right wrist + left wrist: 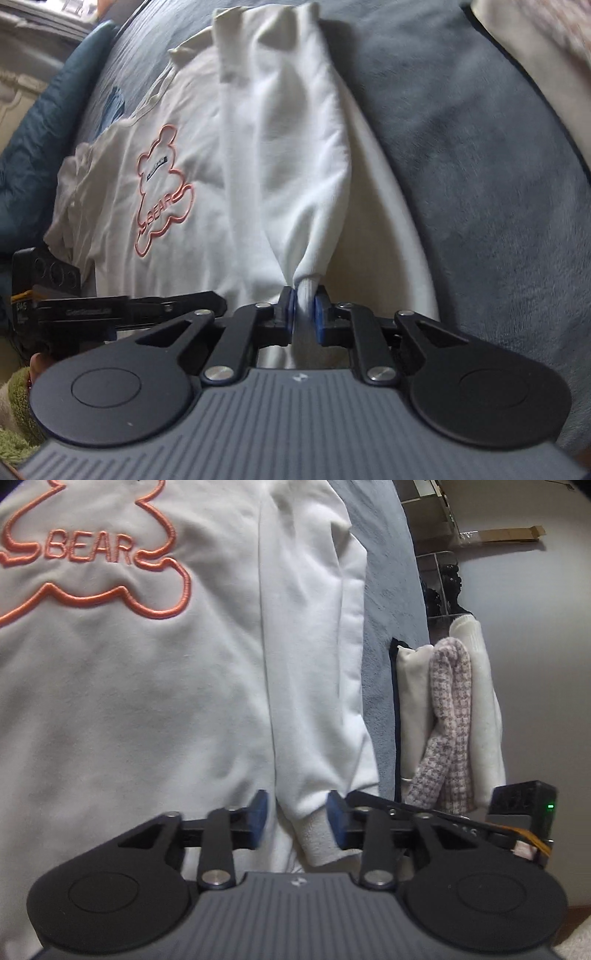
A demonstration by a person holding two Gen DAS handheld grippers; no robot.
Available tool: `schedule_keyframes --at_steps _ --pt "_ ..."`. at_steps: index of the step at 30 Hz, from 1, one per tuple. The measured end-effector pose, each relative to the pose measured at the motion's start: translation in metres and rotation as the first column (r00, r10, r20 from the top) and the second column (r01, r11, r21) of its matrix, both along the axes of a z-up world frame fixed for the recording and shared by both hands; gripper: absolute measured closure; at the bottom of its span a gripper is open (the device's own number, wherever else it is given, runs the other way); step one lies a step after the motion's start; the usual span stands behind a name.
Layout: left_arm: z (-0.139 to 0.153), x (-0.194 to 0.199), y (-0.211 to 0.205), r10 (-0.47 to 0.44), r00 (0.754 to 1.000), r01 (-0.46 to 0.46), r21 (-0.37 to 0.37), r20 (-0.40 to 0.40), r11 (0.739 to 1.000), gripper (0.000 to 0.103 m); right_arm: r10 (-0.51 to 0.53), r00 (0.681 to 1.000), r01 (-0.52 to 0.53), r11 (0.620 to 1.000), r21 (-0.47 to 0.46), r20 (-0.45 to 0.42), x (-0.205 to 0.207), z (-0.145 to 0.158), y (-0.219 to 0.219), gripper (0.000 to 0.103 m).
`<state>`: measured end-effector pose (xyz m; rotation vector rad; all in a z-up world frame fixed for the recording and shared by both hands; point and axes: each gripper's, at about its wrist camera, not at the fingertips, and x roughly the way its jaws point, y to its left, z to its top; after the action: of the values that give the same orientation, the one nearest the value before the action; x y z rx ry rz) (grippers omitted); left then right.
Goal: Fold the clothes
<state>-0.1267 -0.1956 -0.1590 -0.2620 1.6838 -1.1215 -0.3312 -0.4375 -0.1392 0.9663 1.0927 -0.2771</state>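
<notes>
Pinching: your right gripper [304,308] has its blue pads pressed onto the sleeve cuff [308,290] of the white sweatshirt [192,155].
Left gripper [297,818]: your jaws stand spread, a sleeve cuff [325,845] lying loose between them.
Sweatshirt: spread flat ahead of both jaws on the grey blanket [461,166], orange BEAR outline [92,554] up.
Beyond your left jaws, to the right: folded clothes [450,716] stacked.
</notes>
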Motion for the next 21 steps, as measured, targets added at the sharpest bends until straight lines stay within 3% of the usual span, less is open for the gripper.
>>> schedule_keyframes --at_steps 5,7,8,9,13,17,21 --pt "-0.011 -0.014 -0.016 -0.034 0.999 0.032 0.047 0.036 0.998 0.058 -0.016 0.997 0.005 0.989 0.149 0.071 -0.013 -0.012 0.000 0.073" --pt "-0.013 -0.016 -0.017 -0.022 0.999 0.021 0.044 0.022 0.999 0.056 0.003 0.998 -0.011 0.991 0.135 0.055 -0.011 -0.015 0.004 0.079" --pt "-0.012 -0.018 -0.018 -0.022 1.000 0.021 0.035 0.017 0.999 0.055 -0.015 0.999 0.008 0.991 0.132 0.052 -0.014 -0.017 0.001 0.091" --pt "-0.011 -0.019 -0.018 -0.027 1.000 0.027 0.022 0.016 0.999 0.053 -0.076 0.996 0.068 0.985 0.157 0.048 -0.021 -0.021 -0.007 0.092" --pt "-0.006 -0.030 -0.025 -0.069 0.997 0.069 -0.007 0.038 0.998 0.051 -0.314 0.949 0.296 0.903 0.313 0.010 -0.054 -0.048 -0.039 0.095" --pt "-0.006 -0.043 -0.036 -0.100 0.994 0.101 -0.028 0.052 0.994 0.051 -0.384 0.923 0.352 0.806 0.475 -0.033 -0.064 -0.071 -0.044 0.095" --pt "-0.011 -0.052 -0.046 -0.092 0.993 0.094 -0.021 0.077 0.995 0.053 -0.409 0.911 0.370 0.749 0.549 -0.056 -0.068 -0.087 -0.047 0.096"
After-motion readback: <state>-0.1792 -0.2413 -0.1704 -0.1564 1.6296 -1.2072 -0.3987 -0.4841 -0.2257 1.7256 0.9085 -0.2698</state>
